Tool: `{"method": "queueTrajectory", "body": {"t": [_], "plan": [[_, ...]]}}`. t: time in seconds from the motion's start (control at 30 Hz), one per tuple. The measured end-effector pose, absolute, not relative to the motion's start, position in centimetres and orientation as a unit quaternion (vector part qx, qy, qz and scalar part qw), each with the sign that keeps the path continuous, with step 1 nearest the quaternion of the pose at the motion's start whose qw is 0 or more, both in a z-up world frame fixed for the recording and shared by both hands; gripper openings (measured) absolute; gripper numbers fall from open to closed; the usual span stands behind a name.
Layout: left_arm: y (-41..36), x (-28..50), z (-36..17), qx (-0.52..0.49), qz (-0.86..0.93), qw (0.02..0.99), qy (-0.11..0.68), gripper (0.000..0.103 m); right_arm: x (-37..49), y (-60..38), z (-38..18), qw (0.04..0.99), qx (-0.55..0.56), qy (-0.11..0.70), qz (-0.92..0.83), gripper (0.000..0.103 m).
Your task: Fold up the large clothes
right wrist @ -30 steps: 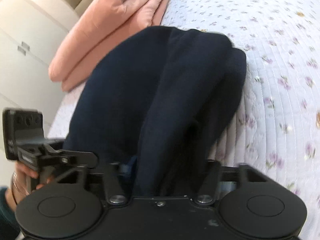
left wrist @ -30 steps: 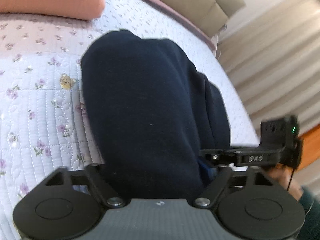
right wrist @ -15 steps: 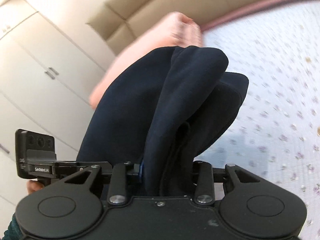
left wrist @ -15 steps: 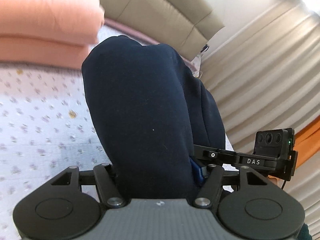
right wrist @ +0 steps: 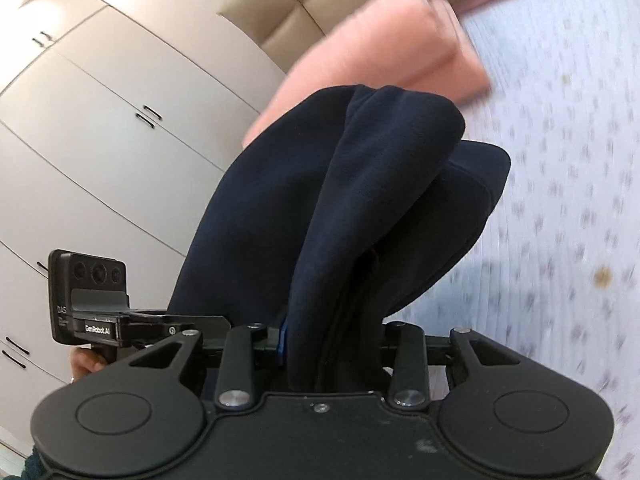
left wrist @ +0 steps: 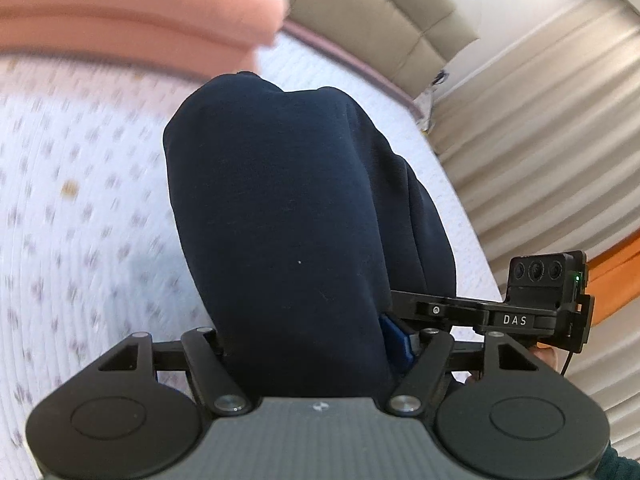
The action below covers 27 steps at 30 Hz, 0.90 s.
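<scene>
Two grippers, left gripper (left wrist: 308,344) and right gripper (right wrist: 328,344), clamp navy garment (left wrist: 288,216) above floral quilt (left wrist: 80,200).

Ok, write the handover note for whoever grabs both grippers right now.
Left gripper: shut on the navy garment; its jaws have just been opening a little, cloth between them.
Right gripper: shut on the same garment, bunched in thick folds.
Garment hangs between both grippers above the floral bedspread; pink folded bedding lies beyond.
Done: garment picked up.
Left: lay it flat, fold it.
</scene>
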<state>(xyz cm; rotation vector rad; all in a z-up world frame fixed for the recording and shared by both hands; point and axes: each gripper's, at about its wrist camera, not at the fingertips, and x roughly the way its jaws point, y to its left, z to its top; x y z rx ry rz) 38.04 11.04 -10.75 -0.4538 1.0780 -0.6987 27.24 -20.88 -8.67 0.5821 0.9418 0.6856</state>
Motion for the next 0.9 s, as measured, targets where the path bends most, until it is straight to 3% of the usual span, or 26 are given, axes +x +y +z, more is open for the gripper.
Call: {"method": "queueTrajectory", "body": {"t": [0.07, 0.17, 0.2, 0.23, 0.27, 0.47, 0.5, 0.53, 0.6, 0.63, 0.77, 0.9], "plan": [[11.7, 38.7, -13.8, -0.214, -0.31, 0.775, 0.507, 0.08, 27.6, -20.7, -11.0, 0.791, 0.269, 0.452, 0.313, 0.043], [13.2, 38.9, -19.0, -0.205, -0.247, 0.779, 0.539, 0.083, 28.9, -20.6, -15.3, 0.811, 0.206, 0.474, 0.274, 0.046], [13.7, 38.5, -20.3, -0.193, -0.236, 0.782, 0.544, 0.098, 29.3, -20.8, -16.8, 0.816, 0.177, 0.486, 0.259, 0.05], [14.6, 37.7, -20.9, -0.216, -0.25, 0.785, 0.525, 0.101, 29.5, -21.4, -18.2, 0.817, 0.172, 0.486, 0.26, 0.078], [15.3, 37.0, -21.2, -0.239, -0.254, 0.782, 0.517, 0.101, 29.5, -22.4, -19.1, 0.817, 0.19, 0.479, 0.26, 0.082], [15.4, 33.8, -20.4, -0.234, -0.293, 0.778, 0.505, 0.1, 24.9, -22.0, -14.1, 0.847, 0.175, 0.445, 0.232, 0.085], [14.6, 33.5, -20.3, -0.226, -0.314, 0.769, 0.509, 0.102, 23.9, -21.3, -13.6, 0.836, 0.167, 0.449, 0.267, 0.09], [13.8, 32.5, -20.1, -0.184, -0.314, 0.784, 0.503, 0.103, 23.2, -20.4, -13.6, 0.824, 0.15, 0.463, 0.29, 0.098], [12.7, 31.0, -20.8, -0.112, -0.311, 0.796, 0.507, 0.103, 22.0, -18.3, -14.6, 0.826, 0.071, 0.491, 0.268, 0.099], [12.7, 30.8, -21.5, -0.122, -0.305, 0.786, 0.523, 0.103, 21.6, -17.7, -15.7, 0.832, 0.023, 0.501, 0.235, 0.1], [13.4, 29.9, -21.7, -0.121, -0.299, 0.786, 0.528, 0.103, 21.2, -21.3, -17.8, 0.83, 0.109, 0.499, 0.224, 0.103], [12.0, 29.5, -20.6, -0.079, -0.273, 0.795, 0.536, 0.103, 19.8, -22.4, -17.3, 0.841, 0.084, 0.495, 0.203, 0.103]]}}
